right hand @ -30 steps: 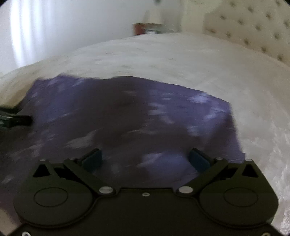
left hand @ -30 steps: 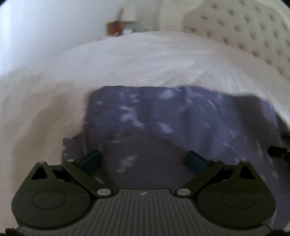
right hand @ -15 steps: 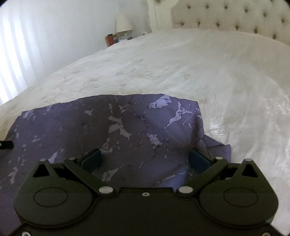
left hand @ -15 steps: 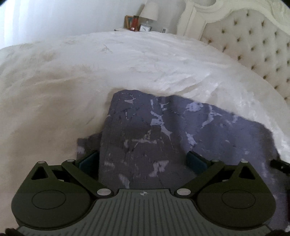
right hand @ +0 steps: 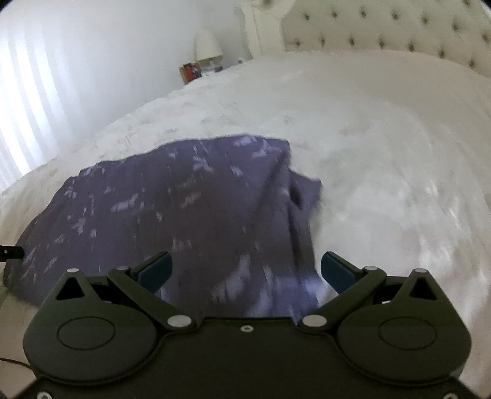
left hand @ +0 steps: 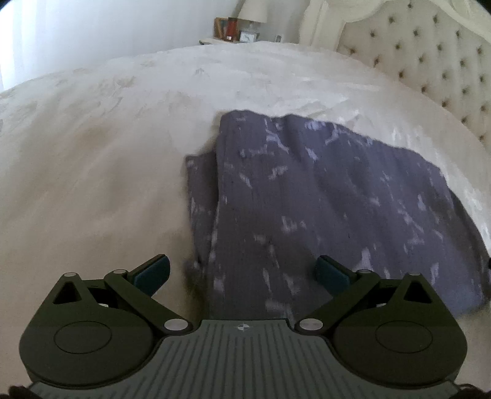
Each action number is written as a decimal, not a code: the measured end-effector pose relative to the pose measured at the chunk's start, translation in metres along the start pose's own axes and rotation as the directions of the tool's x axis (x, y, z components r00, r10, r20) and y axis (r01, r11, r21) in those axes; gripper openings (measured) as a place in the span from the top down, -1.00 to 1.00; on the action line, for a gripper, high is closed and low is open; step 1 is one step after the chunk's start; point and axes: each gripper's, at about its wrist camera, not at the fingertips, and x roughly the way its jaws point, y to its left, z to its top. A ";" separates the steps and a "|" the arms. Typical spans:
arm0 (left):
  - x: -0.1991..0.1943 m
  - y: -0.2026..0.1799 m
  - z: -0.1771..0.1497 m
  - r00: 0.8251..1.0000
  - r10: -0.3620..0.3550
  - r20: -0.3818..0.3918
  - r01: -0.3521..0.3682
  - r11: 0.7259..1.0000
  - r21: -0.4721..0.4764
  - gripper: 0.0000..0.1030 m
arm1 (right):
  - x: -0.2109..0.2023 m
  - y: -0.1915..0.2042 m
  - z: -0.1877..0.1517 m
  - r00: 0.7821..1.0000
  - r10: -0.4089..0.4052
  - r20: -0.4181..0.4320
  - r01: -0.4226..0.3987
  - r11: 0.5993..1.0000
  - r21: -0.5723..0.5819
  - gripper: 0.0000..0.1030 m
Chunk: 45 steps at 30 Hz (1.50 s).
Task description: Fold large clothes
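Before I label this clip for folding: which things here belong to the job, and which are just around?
Job:
purple garment, lying on the bed
left gripper, fingers open
right gripper, fingers open
white bedspread, the work surface

Just around:
tufted headboard
lamp
nightstand clutter

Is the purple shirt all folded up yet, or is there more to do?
Partly done. The purple garment lies on the white bed as a doubled-up block, with an under layer peeking out along its left edge, so at least one fold looks made. Nothing is in hand: the left tool and right tool are both open and empty. Still left, probably: tucking in the bunched corner and perhaps another fold.
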 end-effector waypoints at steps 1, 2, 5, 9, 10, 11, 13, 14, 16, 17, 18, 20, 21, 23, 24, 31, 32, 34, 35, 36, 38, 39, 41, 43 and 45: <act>-0.002 -0.001 -0.003 1.000 0.002 -0.003 -0.002 1.000 0.003 -1.00 | -0.004 -0.003 -0.005 1.000 0.001 -0.008 -0.001 1.000 0.013 -0.99; -0.005 -0.002 -0.006 1.000 0.004 -0.006 -0.004 1.000 0.005 -1.00 | -0.007 -0.005 -0.008 1.000 0.003 -0.014 -0.002 1.000 0.025 -0.99; -0.010 -0.006 -0.011 1.000 0.008 -0.013 -0.007 1.000 0.013 -1.00 | -0.017 -0.009 -0.019 1.000 0.009 -0.028 -0.008 0.998 0.055 -0.99; -0.015 -0.010 -0.019 1.000 -0.012 -0.027 0.013 1.000 0.013 -1.00 | -0.024 -0.017 -0.031 0.996 0.069 -0.048 -0.061 0.986 0.154 -0.99; -0.016 -0.010 -0.022 0.999 -0.019 -0.033 0.019 1.000 0.010 -1.00 | -0.025 -0.020 -0.034 0.995 0.084 -0.051 -0.073 0.980 0.186 -0.99; -0.016 -0.010 -0.024 0.999 -0.031 -0.041 0.031 1.000 0.002 -1.00 | -0.025 -0.024 -0.038 0.994 0.098 -0.053 -0.084 0.972 0.221 -0.99; -0.013 -0.008 -0.030 0.996 -0.062 -0.060 0.060 0.998 -0.029 -1.00 | -0.023 -0.031 -0.045 0.989 0.139 -0.053 -0.117 0.948 0.297 -0.99; -0.010 -0.005 -0.032 0.994 -0.081 -0.071 0.077 0.996 -0.050 -1.00 | -0.022 -0.035 -0.048 0.985 0.162 -0.051 -0.136 0.932 0.337 -0.99; -0.004 -0.001 -0.036 0.991 -0.110 -0.083 0.102 0.991 -0.085 -1.00 | -0.020 -0.040 -0.054 0.980 0.194 -0.039 -0.164 0.906 0.389 -0.99; -0.001 0.001 -0.037 0.990 -0.119 -0.082 0.111 0.990 -0.092 -1.00 | -0.019 -0.042 -0.056 0.978 0.205 -0.033 -0.175 0.897 0.406 -1.00; 0.002 0.003 -0.037 0.988 -0.129 -0.080 0.121 0.988 -0.097 -1.00 | -0.018 -0.044 -0.057 0.976 0.215 -0.026 -0.184 0.889 0.420 -1.00; 0.005 0.006 -0.037 0.987 -0.148 -0.070 0.140 0.984 -0.107 -1.00 | -0.014 -0.046 -0.057 0.972 0.236 -0.016 -0.205 0.876 0.436 -1.00; 0.006 0.007 -0.037 0.986 -0.154 -0.064 0.147 0.983 -0.112 -1.00 | -0.012 -0.047 -0.058 0.969 0.245 -0.012 -0.215 0.871 0.442 -1.00; 0.009 0.009 -0.033 0.984 -0.167 -0.054 0.160 0.980 -0.119 -1.00 | -0.007 -0.049 -0.058 0.965 0.261 -0.003 -0.232 0.863 0.449 -1.00; 0.011 0.010 -0.032 0.984 -0.172 -0.050 0.165 0.979 -0.120 -1.00 | -0.005 -0.050 -0.057 0.963 0.269 0.004 -0.242 0.858 0.452 -1.00; 0.022 0.011 -0.021 0.979 -0.201 -0.026 0.197 0.974 -0.110 -1.00 | 0.012 -0.056 -0.049 0.953 0.302 0.036 -0.283 0.839 0.465 -1.00; 0.024 0.011 -0.019 0.978 -0.205 -0.026 0.201 0.973 -0.110 -1.00 | 0.015 -0.057 -0.047 0.952 0.305 0.038 -0.287 0.837 0.465 -1.00; 0.027 0.012 -0.016 0.977 -0.213 -0.026 0.209 0.971 -0.112 -1.00 | 0.022 -0.058 -0.042 0.948 0.314 0.045 -0.298 0.835 0.462 -1.00; 0.030 0.012 -0.014 0.976 -0.216 -0.027 0.212 0.970 -0.116 -1.00 | 0.025 -0.058 -0.040 0.947 0.318 0.047 -0.303 0.834 0.461 -1.00; 0.031 0.012 -0.012 0.975 -0.219 -0.027 0.214 0.970 -0.119 -1.00 | 0.029 -0.059 -0.038 0.945 0.322 0.050 -0.308 0.832 0.461 -1.00; 0.035 0.012 -0.008 0.975 -0.222 -0.029 0.217 0.968 -0.123 -1.00 | 0.035 -0.060 -0.033 0.943 0.328 0.056 -0.316 0.830 0.459 -1.00; 0.036 0.012 -0.006 0.974 -0.224 -0.030 0.218 0.968 -0.124 -1.00 | 0.039 -0.061 -0.031 0.942 0.331 0.059 -0.320 0.829 0.458 -1.00; 0.039 0.011 -0.002 0.974 -0.223 -0.034 0.217 0.968 -0.127 -1.00 | 0.045 -0.061 -0.027 0.941 0.333 0.065 -0.325 0.830 0.453 -1.00; 0.042 0.009 0.002 0.974 -0.222 -0.036 0.215 0.968 -0.129 -1.00 | 0.051 -0.060 -0.023 0.940 0.334 0.070 -0.328 0.831 0.450 -1.00; 0.046 0.008 0.006 0.973 -0.226 -0.038 0.219 0.968 -0.125 -1.00 | 0.056 -0.059 -0.019 0.941 0.331 0.074 -0.328 0.832 0.448 -1.00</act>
